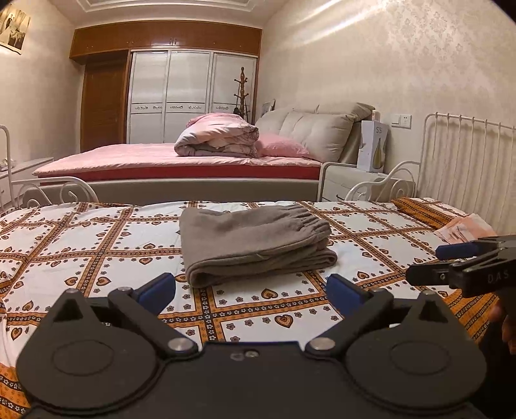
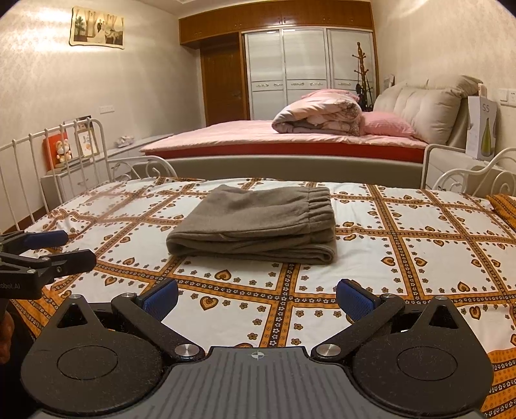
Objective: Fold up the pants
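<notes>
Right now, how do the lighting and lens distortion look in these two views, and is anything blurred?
Left wrist view: warm dim light, glare streaks on the wall, folded pants sharp. Right wrist view: same warm cast, fisheye bends the white bed rail, dark corners, no motion blur.

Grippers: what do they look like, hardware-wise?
Both match: the left gripper and right gripper have matte black bodies, round pivot housings, silver pins and linkage arms ending in blue textured pads. White lettering marks their sides. No cables or sleeves are visible.
</notes>
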